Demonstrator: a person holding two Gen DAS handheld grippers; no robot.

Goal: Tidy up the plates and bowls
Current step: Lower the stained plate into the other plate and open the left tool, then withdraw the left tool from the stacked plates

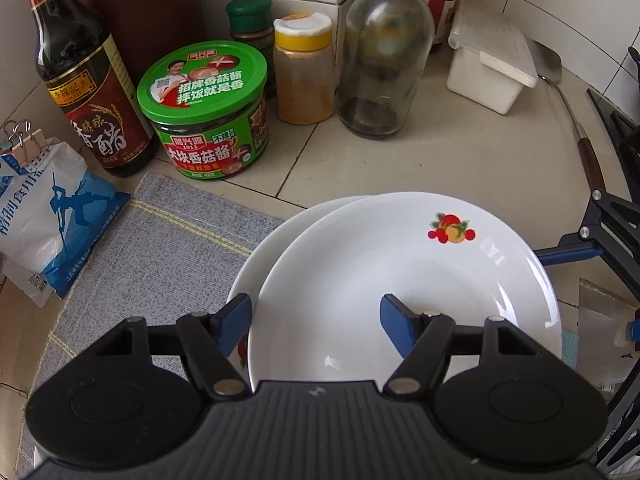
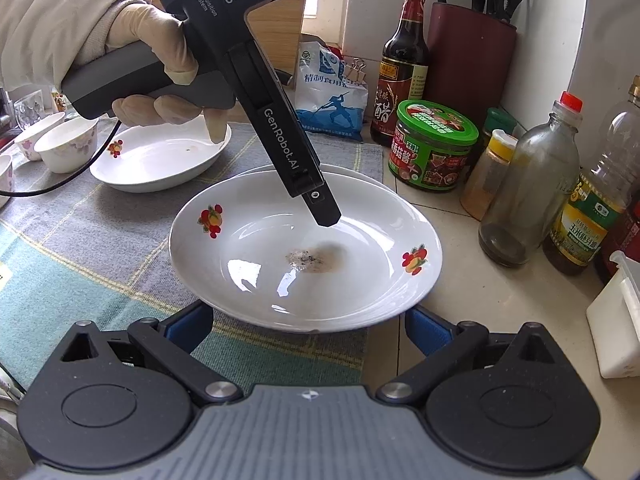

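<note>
White plate (image 2: 306,248) (fruit decals, dark central stain) atop another, both tools (image 1: 316,322) (image 2: 308,326) wide open, empty

The lower plate (image 1: 256,256) is mostly covered by the upper plate (image 1: 400,272), only a crescent of rim being shown. The right gripper (image 2: 308,320) fingertips are hidden beneath that plate's rim. The spatula (image 1: 576,120) handle is cut off.

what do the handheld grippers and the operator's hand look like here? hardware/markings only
Both grippers, left gripper and right gripper, share a build: black linkage arms with silver pivot pins, blue finger pads, a ribbed grey body between two round black housings. From the right wrist camera, the left unit's grey pistol handle carries white DAS and GenRobot.AI lettering and a black cable. Gloved hand: cream glove, pale sleeve.
</note>
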